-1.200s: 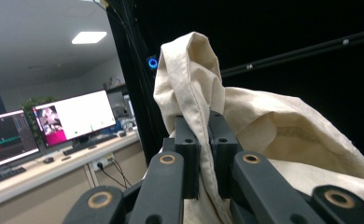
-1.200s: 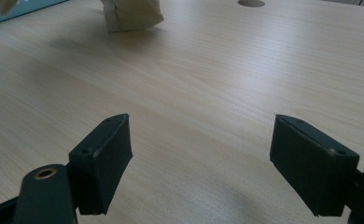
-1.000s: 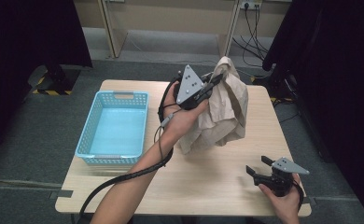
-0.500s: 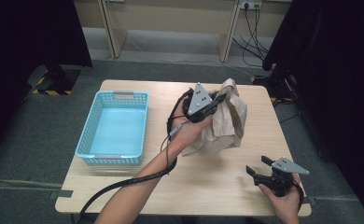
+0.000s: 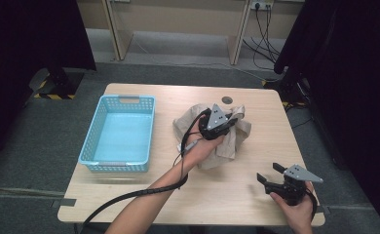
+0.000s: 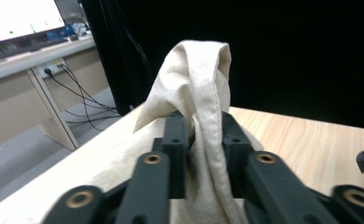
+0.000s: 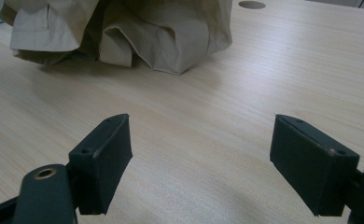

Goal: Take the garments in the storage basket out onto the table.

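Note:
A crumpled beige cloth [image 5: 225,142] lies heaped on the middle of the wooden table [image 5: 144,195]. My left gripper [image 5: 234,117] is down on the far part of the heap. In the left gripper view a fold of the cloth [image 6: 194,70] stands up between the jaws of this gripper [image 6: 204,135]. Both pads touch it, and the jaws have just been opening. My right gripper [image 5: 268,173] rests low at the table's near right corner, open with nothing between its fingers [image 7: 201,144]. From there the cloth [image 7: 161,32] lies a short way ahead.
A light blue plastic basket [image 5: 88,141] with nothing in it stands on the left part of the table. A round cable hole [image 5: 227,100] sits in the tabletop behind the cloth. Bare wood lies between the cloth and the right gripper. Dark curtains hang at both sides.
My left hand has come down and lowered the cloth from a raised, hanging bundle to a heap on the table. The right gripper has stayed where it was.

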Demonstrator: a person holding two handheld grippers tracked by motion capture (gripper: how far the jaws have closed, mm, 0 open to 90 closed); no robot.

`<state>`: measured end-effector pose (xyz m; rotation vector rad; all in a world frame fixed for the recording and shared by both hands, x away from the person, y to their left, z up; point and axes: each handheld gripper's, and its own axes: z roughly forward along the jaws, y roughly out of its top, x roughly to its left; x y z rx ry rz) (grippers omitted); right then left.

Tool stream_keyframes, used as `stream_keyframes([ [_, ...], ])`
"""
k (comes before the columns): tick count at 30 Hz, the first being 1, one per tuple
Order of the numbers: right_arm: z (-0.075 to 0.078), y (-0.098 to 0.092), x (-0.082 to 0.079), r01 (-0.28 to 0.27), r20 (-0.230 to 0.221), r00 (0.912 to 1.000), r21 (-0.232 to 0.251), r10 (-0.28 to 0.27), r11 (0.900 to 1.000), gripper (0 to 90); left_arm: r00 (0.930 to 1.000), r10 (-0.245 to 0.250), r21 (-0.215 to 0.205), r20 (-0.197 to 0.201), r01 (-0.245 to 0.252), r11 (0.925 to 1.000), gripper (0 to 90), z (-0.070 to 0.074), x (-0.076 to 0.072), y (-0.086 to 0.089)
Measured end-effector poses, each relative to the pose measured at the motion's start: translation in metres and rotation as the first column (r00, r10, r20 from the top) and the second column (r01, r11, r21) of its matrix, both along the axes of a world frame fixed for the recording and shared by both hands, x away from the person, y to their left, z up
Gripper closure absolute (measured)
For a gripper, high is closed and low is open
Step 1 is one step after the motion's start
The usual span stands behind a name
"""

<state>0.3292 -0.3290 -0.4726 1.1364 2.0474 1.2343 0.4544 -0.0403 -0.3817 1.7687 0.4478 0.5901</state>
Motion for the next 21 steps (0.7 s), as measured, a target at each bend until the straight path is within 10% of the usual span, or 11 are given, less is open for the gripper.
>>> stream_keyframes([
  [4,0.000,0.000,0.000,0.000,0.000,1.0000,0.001,0.000,1.000,21.3,0.9997,0.018,0.010,-0.016,-0.018,0.9998,49.9,-0.002,0.000,-0.003],
  [6,0.000,0.000,0.000,0.001,-0.001,1.0000,-0.001,-0.001,1.000,21.3,0.9985,0.053,0.011,-0.010,-0.053,0.9985,20.6,0.003,-0.003,-0.004],
  [9,0.000,0.000,0.000,0.000,0.000,1.0000,-0.005,0.000,1.000,21.3,0.9981,0.062,-0.003,-0.003,-0.062,0.9981,11.0,0.009,-0.005,-0.002],
  [17,0.000,0.000,0.000,0.001,-0.002,1.0000,0.001,-0.001,1.000,21.3,0.9998,0.006,-0.106,0.021,-0.004,0.9944,15.1,0.017,-0.020,0.017],
  [21,0.000,0.000,0.000,0.003,-0.005,1.0000,0.004,-0.003,1.000,21.3,0.9954,-0.053,-0.154,-0.080,0.040,0.9873,23.2,0.014,-0.032,0.030],
])
